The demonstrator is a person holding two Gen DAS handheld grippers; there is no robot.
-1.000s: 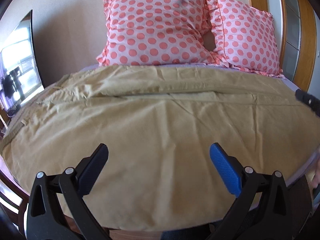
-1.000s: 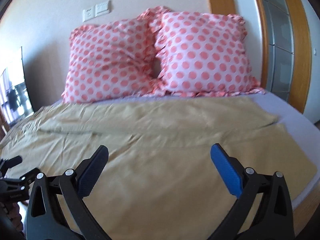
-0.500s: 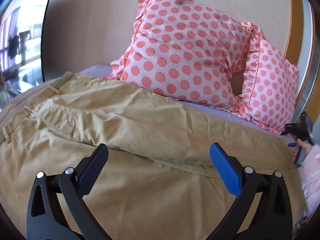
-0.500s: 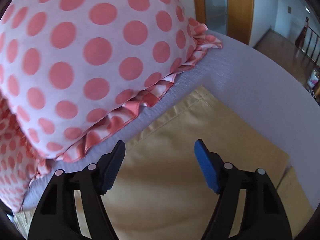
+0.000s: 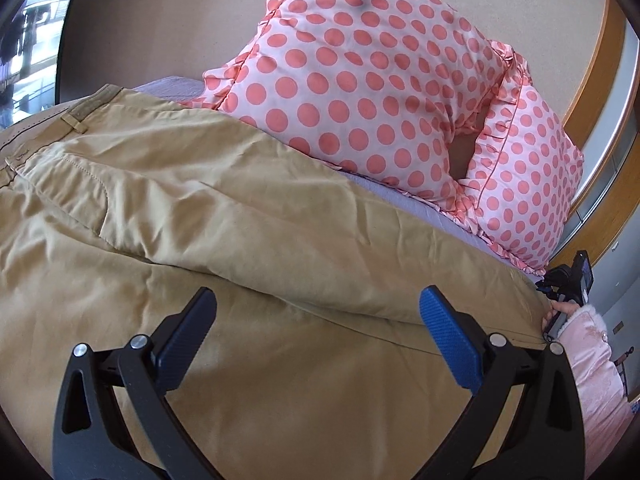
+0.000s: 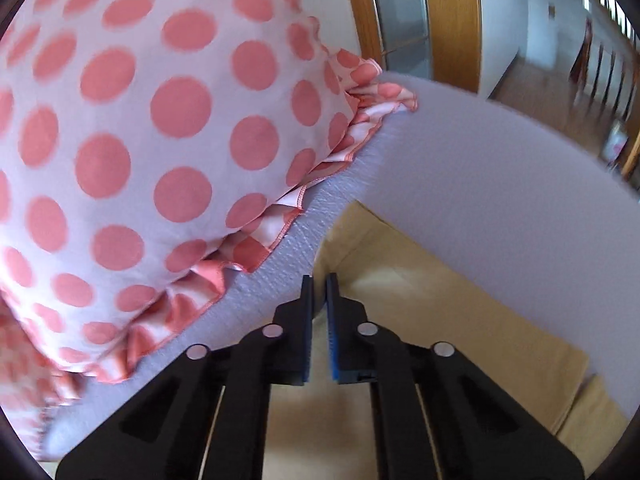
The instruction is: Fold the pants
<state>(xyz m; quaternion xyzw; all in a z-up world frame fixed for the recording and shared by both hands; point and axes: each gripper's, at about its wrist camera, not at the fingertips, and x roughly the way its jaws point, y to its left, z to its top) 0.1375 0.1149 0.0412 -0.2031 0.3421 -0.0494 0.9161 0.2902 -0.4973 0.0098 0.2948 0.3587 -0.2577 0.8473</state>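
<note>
Pants [image 5: 248,216] flat on bed; right hand-held gripper [image 6: 319,312] pinching hem corner.

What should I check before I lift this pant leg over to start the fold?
1. Right tongs shut at the hem corner of the pants: ok, the jaws are nearly together there.
2. Fabric really caught between them: cannot tell, the pinch point is hidden by the pads.
3. Purple sheet not pinched along with it: cannot tell.
4. Left tongs ready: not ok, open above the pants and holding nothing.
5. Polka-dot pillows out of the way: ok, they lie beyond the far edge of the pants, though the frill sits close to the right tongs.
</note>
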